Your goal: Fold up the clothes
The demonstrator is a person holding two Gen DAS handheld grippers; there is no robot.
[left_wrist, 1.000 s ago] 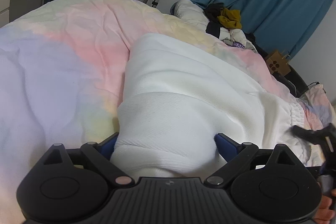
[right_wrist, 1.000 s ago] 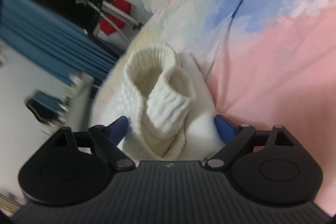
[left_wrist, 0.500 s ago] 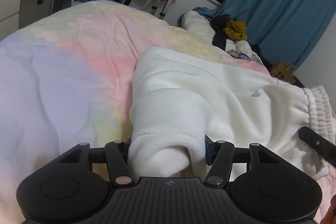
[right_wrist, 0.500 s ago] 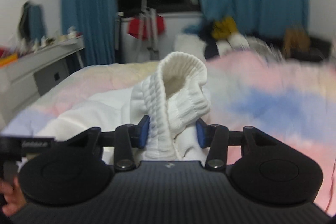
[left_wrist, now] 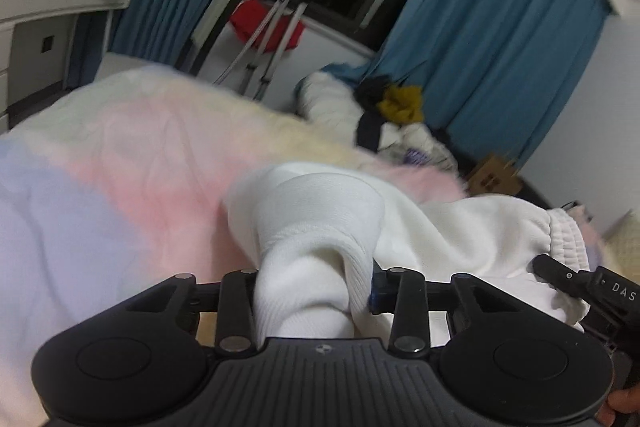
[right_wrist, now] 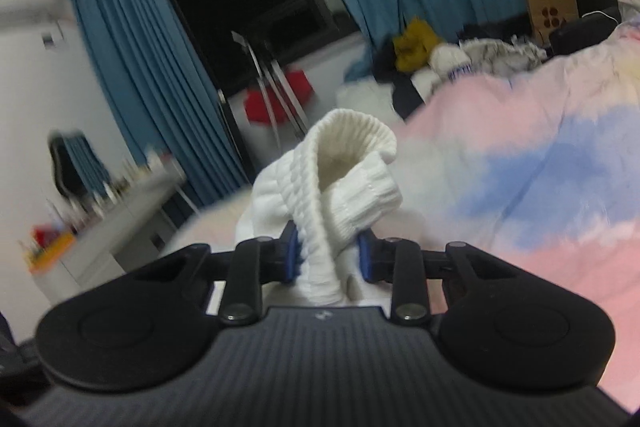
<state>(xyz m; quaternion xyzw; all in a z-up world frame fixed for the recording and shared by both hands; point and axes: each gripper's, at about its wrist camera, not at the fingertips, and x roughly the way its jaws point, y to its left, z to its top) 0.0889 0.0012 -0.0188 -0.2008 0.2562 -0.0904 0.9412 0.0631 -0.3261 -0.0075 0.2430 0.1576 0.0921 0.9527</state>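
My left gripper point(left_wrist: 312, 287) is closing on a bunched fold of the white garment point(left_wrist: 460, 231), the fabric pinched between its fingers. My right gripper point(right_wrist: 327, 259) is closing too, its blue pads point(right_wrist: 293, 259) squeezing the garment's ribbed cuff point(right_wrist: 352, 163), which stands up above them. The garment hangs between my two grippers over the pastel pink, blue and yellow bedspread point(left_wrist: 120, 179). Beyond the bed lie a heap of clothes point(right_wrist: 432, 59), blue curtains point(left_wrist: 500, 39) and a dark window point(right_wrist: 228, 3).
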